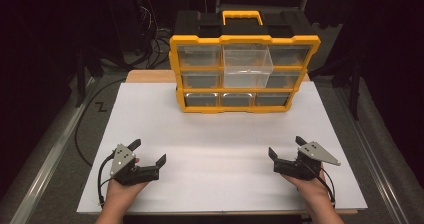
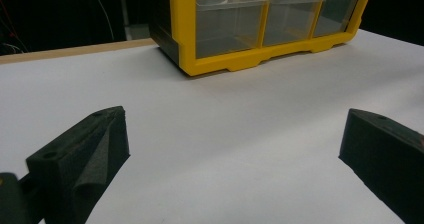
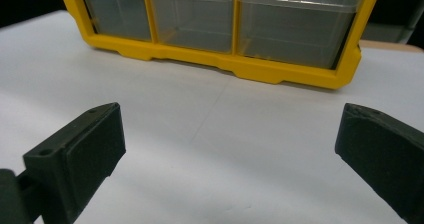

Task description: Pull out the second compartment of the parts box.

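Note:
A yellow and black organizer cabinet (image 1: 244, 71) with clear drawers stands at the back of the white table (image 1: 220, 134). Its top middle drawer (image 1: 247, 68) is pulled out toward me. My left gripper (image 1: 148, 151) rests near the front left of the table, open, nothing between its jaws. My right gripper (image 1: 286, 147) rests near the front right, open and empty too. In the left gripper view the cabinet's bottom row (image 2: 265, 21) lies ahead of the open left gripper (image 2: 235, 139). In the right gripper view the bottom drawers (image 3: 220, 19) face the open right gripper (image 3: 230, 139).
A wooden tabletop edge (image 1: 150, 76) shows behind the white sheet. Dark cables (image 1: 155, 39) and stands sit behind the table at the left. A metal rail (image 1: 45, 169) runs along the left side, and a black cable (image 1: 82, 129) loops on the floor there.

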`<state>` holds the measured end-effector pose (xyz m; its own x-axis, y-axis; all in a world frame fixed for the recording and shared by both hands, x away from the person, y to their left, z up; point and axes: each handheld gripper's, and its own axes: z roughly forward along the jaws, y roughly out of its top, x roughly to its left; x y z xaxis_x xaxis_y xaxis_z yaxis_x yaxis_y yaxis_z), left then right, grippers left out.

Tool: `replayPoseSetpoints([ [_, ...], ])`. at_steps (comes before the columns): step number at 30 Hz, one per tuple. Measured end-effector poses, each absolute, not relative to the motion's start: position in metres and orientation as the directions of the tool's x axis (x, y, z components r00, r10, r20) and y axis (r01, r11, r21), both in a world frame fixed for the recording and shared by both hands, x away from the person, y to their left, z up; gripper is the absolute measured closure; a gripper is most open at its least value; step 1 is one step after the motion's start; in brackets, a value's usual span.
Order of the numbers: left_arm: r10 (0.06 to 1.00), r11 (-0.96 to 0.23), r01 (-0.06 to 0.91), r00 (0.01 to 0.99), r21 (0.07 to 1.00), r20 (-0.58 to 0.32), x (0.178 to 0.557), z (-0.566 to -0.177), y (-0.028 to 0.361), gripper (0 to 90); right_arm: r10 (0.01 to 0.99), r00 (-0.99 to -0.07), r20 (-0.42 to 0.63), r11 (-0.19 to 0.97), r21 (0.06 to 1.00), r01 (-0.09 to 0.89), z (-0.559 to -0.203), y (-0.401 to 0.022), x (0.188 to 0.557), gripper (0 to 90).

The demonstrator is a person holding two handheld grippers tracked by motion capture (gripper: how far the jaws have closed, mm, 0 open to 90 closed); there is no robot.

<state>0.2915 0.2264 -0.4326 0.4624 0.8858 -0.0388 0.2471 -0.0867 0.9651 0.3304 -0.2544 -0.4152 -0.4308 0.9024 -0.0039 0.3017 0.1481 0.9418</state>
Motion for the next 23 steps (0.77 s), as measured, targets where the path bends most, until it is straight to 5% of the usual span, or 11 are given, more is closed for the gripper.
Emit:
replayPoseSetpoints([
  [3, 0.88, -0.075, 0.255, 0.472, 0.964, -0.056, 0.292, -0.433, 0.227, 0.5, 0.89, -0.453, 0.054, 0.103, 0.944, 0.313, -0.419, -0.26, 0.329, 0.9],
  [9, 0.887, -0.072, 0.271, 0.457, 0.96, -0.063, 0.297, -0.436, 0.228, 0.5, 0.893, -0.449, -0.016, 0.165, 0.941, 0.295, -0.425, -0.26, 0.337, 0.9],
  [23, 0.894, -0.057, 0.261, 0.443, 0.964, -0.067, 0.291, -0.435, 0.229, 0.5, 0.885, -0.464, 0.033, 0.099, 0.961, 0.257, -0.418, -0.267, 0.333, 1.3],
])
